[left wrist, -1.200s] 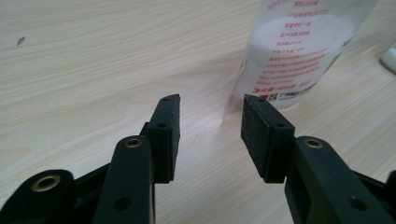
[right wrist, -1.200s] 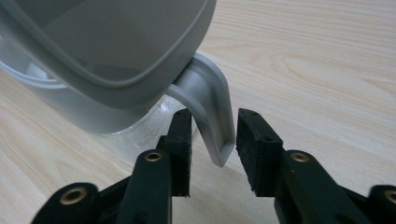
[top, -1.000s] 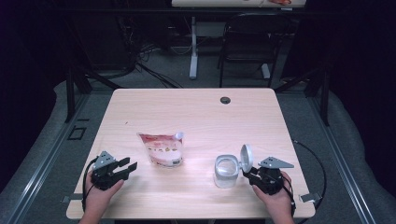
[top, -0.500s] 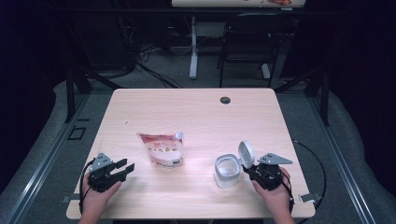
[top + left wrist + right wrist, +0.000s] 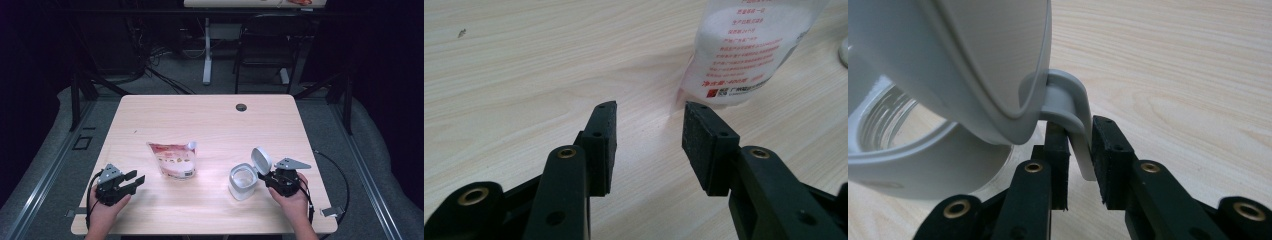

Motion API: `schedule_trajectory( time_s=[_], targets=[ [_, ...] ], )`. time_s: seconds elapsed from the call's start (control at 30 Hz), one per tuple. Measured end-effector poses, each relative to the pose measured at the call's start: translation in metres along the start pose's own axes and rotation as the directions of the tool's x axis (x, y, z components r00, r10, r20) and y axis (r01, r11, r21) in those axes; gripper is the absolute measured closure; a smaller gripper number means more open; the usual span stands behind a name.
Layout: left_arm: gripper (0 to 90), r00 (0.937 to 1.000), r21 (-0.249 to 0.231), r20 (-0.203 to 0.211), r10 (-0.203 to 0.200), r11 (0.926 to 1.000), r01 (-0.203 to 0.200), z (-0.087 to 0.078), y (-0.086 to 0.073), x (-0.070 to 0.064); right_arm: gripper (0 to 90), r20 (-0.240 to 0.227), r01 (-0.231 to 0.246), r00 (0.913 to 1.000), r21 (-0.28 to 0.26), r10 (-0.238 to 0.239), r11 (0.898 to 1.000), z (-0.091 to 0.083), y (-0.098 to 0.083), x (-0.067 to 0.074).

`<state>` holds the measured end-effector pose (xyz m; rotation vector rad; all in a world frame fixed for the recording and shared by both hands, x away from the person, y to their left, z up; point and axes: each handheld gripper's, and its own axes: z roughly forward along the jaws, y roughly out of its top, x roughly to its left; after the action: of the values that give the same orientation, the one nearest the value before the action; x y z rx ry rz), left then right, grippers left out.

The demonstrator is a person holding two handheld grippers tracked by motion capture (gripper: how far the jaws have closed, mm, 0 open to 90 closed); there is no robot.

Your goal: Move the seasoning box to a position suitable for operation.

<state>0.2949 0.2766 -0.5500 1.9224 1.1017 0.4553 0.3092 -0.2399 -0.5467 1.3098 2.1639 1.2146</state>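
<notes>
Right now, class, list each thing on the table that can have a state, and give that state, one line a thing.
Jar: upright, open, looks empty.
Lid: flipped up, tilted back on its hinge.
Hinge strap: between the right gripper's jaws.
Pouch: standing, top looks sealed, white contents inside.
Left gripper: open, nothing between its jaws, aimed at the pouch.
Right gripper: jaws have just been closing, then eased slightly, around the strap.

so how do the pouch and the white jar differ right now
The pouch is a soft, sealed plastic bag with red print, while the white jar is rigid, with its hinged lid flipped open. The pouch stands free ahead of the open left tongs; the jar's lid tab sits between the right tongs. Both stand on the wooden table.
</notes>
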Motion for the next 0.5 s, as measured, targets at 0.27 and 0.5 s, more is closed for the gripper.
schedule_trajectory(
  time_s=[0.27, 0.5],
  targets=[
    [57.8, 1.0, 0.002, 0.002, -0.002, 1.0, 0.002, 0.001, 0.0, 0.0, 77.3, -0.013, 0.01, 0.9999, 0.003, -0.01, 1.0, 0.008, 0.006, 0.0],
    [57.8, 1.0, 0.007, 0.002, 0.001, 1.0, -0.001, 0.003, 0.0, -0.001, 77.4, -0.006, 0.043, 0.999, 0.01, -0.043, 0.999, 0.015, 0.012, 0.003]
  ],
)
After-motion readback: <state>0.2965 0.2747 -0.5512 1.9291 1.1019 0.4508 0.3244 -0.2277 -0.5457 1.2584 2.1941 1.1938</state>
